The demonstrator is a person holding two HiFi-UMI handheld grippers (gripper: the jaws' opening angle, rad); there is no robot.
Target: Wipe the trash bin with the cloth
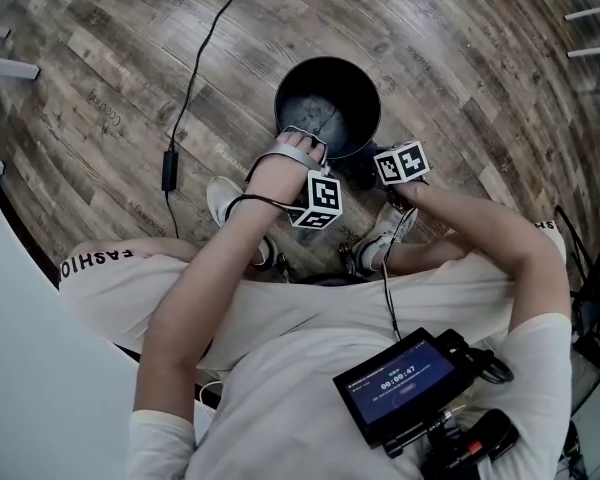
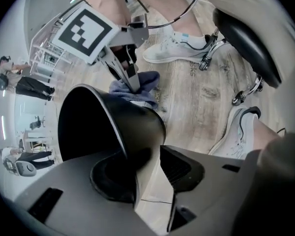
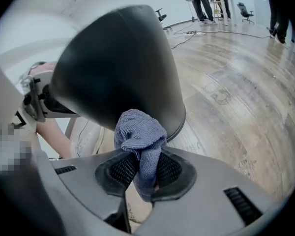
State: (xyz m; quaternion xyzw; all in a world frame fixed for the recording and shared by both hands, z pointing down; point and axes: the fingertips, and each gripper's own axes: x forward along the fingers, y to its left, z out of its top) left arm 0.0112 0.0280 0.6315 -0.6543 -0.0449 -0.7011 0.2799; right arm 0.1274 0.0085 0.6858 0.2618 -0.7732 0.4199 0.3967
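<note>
Black plastic trash bin stood on the wood floor, upper centre of the head view. The left tool straddled its rim, jaws apart and not clamping. The right tool was clamped on the bunched blue-grey cloth, up at the bin's outer wall. Wiping well probably needed the rim steadied and firm, overlapping strokes. Whether cloth met wall was unclear, and the bin's base was cut off.

The bin stands on the floor before the shoes, near rim between the left gripper's jaws, cloth by its right outer wall.
</note>
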